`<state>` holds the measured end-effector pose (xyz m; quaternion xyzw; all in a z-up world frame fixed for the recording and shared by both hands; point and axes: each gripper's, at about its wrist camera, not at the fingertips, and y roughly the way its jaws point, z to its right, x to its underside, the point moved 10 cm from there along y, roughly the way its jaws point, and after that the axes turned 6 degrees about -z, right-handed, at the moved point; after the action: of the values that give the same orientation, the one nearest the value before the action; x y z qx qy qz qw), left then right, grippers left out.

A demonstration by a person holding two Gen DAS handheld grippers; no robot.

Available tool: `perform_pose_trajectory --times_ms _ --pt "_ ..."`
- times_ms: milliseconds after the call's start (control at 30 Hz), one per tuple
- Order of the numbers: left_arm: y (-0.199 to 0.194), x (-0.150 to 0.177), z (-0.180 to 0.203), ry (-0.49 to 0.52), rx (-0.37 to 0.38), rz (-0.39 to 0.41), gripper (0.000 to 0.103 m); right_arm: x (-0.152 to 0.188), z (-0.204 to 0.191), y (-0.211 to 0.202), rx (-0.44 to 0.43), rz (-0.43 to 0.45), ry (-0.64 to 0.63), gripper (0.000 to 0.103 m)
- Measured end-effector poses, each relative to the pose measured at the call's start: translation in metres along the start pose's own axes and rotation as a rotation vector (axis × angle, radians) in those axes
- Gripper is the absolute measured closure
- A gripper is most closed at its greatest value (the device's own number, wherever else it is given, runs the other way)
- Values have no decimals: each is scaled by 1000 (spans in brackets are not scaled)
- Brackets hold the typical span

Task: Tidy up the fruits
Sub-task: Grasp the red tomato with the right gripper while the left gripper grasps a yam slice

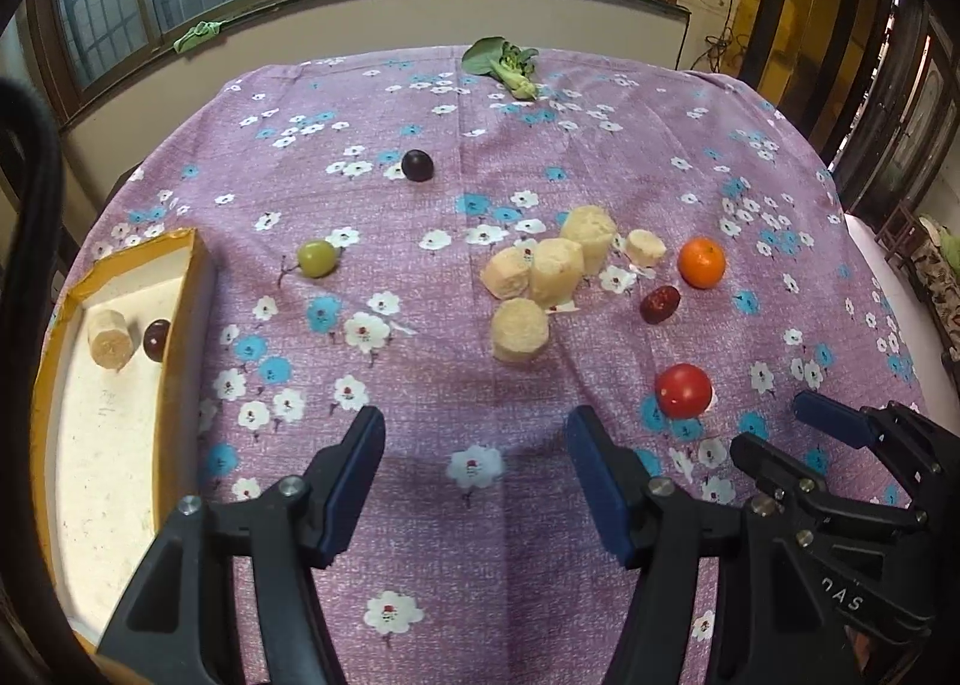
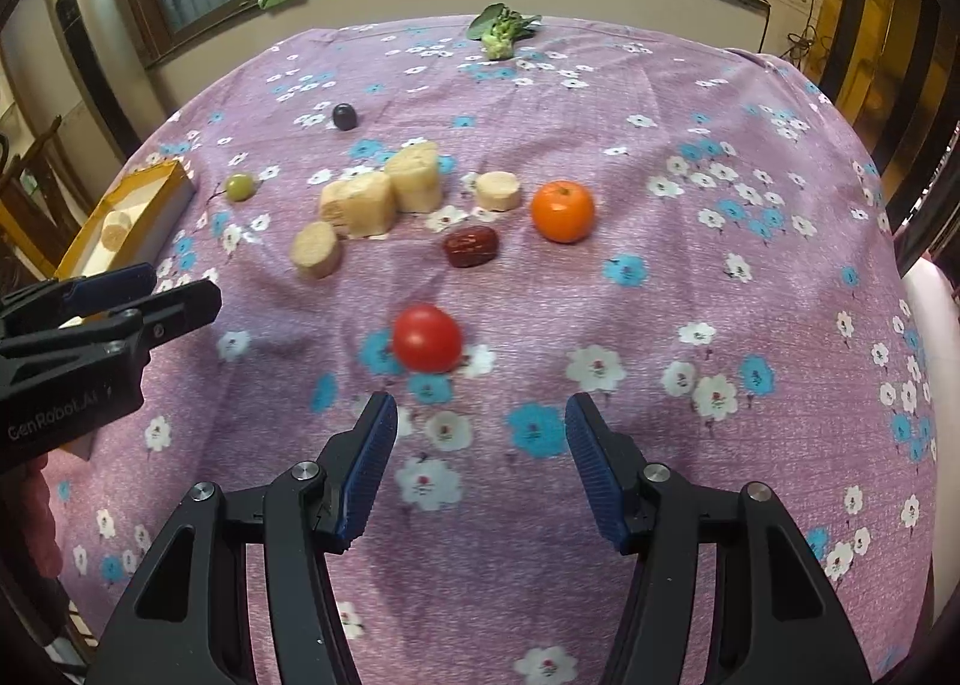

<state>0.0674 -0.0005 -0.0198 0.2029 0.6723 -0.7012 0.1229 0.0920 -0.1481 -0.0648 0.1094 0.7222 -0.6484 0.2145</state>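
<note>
Left wrist view: the left gripper is spread and empty above the floral tablecloth. The tomato lies at three o'clock, the corn pieces at twelve, the green grape at eleven, the yellow-rimmed tray at nine.

Right wrist view: the right gripper is spread and empty, with the tomato just ahead at twelve and the orange at one.

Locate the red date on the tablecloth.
In the right wrist view the red date lies mid-table, between the orange and the pale cut chunks, beyond the tomato.
</note>
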Motion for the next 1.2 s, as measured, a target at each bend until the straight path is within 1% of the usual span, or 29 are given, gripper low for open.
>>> perform_pose_trajectory --times_ms 100,233,367,433,500,567,633,700,733,767,833,967,1033,1100,1200 --pt "4 1 4 3 -5 -12 37 -1 7 1 -11 5 5 45" --pt "7 3 7 13 -16 -22 37 -3 7 1 -50 19 -14 45" --pt "10 5 4 18 -30 -30 37 -12 -5 7 -100 29 -54 45" --pt "11 6 0 12 -38 -36 37 -16 -11 14 -113 19 -70 45" --pt "11 6 -7 5 -45 -39 37 -19 -19 20 -148 6 -74 45" --pt "11 4 -14 -1 -52 -40 37 -22 -23 27 -156 -2 -76 45" --pt "12 2 -20 -7 -51 -46 37 -23 -26 33 -166 -11 -82 50" --pt "15 -2 -22 -8 -40 -58 36 -22 -28 38 -162 -29 -96 65" --pt "17 -4 -22 -7 -33 -67 36 -21 -28 42 -148 -41 -106 69" --pt "20 -7 -21 -9 -23 -75 36 -20 -27 42 -135 -34 -113 71" --pt "26 -13 -16 -11 -1 -86 36 -20 -24 39 -115 -18 -116 71" --pt "40 -23 0 -6 51 -97 36 -19 -15 31 -122 9 -99 71" --pt "47 -29 7 3 62 -96 36 -18 -11 28 -113 16 -102 71" --pt "56 -32 14 29 79 -106 36 -16 -7 27 -115 13 -102 71" --pt "69 -34 22 89 74 -125 37 -14 -2 29 -126 5 -88 71"
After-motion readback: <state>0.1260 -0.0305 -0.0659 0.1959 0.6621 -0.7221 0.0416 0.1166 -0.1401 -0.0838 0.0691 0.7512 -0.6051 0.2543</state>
